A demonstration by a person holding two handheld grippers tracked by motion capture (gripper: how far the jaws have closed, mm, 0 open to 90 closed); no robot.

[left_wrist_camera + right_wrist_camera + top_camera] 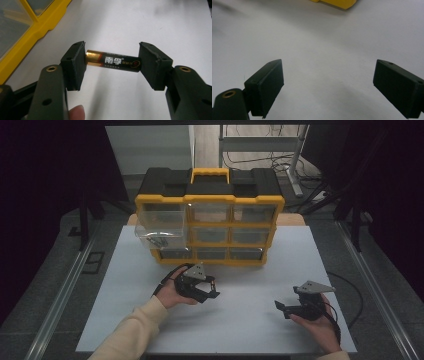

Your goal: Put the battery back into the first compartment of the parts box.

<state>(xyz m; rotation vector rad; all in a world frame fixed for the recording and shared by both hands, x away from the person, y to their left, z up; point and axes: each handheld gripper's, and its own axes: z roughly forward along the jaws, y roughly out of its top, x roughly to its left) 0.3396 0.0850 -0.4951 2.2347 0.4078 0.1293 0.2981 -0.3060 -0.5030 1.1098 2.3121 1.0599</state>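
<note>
A black and gold AA battery (pixel 117 61) lies lengthwise between the jaws of my left gripper (pixel 111 62), one pad against each end, just above the white tabletop. In the high view the left gripper (pixel 212 288) sits in front of the yellow and black drawer organizer (pixel 210 185), close to its bottom row. My right gripper (pixel 280 306) hovers over the white surface at the front right, open, with nothing between its fingers (pixel 268 85). The organizer's top-left clear drawer (pixel 159 227) is pulled out and holds small metal items.
The white tabletop (pixel 250 330) stretches around both hands. A yellow corner of the organizer (pixel 337 3) shows at the top of the right gripper view. A black cable (pixel 352 295) trails off the right edge. Metal rails run along both sides of the table.
</note>
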